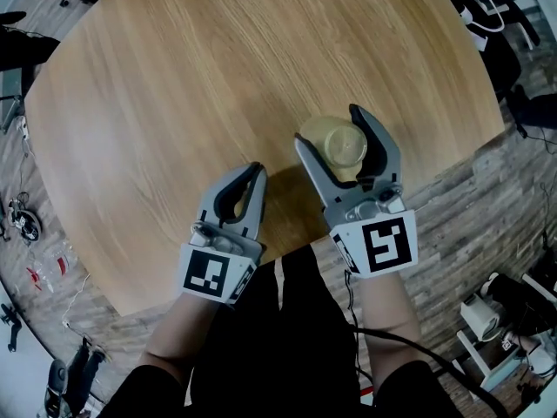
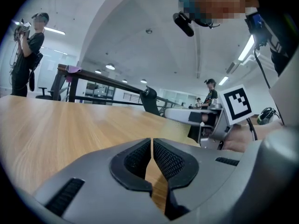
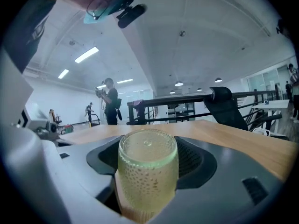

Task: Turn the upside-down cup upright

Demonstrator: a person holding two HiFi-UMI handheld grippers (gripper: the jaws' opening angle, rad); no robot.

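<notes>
Wood-grain fills most of the head view: a big round table [image 1: 174,103], bare apart from what sits close to its near edge. Next in size are the two tools. The left gripper [image 1: 252,174] lies low over the tabletop just inside that edge, its ribbed pads brought together until only a hairline slit shows between them, and nothing is caught there; it has no part in the job right now. The right gripper [image 1: 328,126] is just beside it, further in over the table, with its jaws spread about as wide as a cup and one pad set on each side of the cup [image 3: 147,171]. The pads look to be pressing its wall, so I judge the grasp made or all but made.

Smallest is the cup itself, a pale yellow-green translucent tumbler with a pebbled wall. Its closed base faces up, a tiny moulding nub at the centre, and its mouth points down toward the wood. It seems to stand on the table, though I cannot be sure.

By my reading only the first step is done: the cup is gripped. Lifting it, rolling the wrist half a turn and setting it down mouth-up all remain
</notes>
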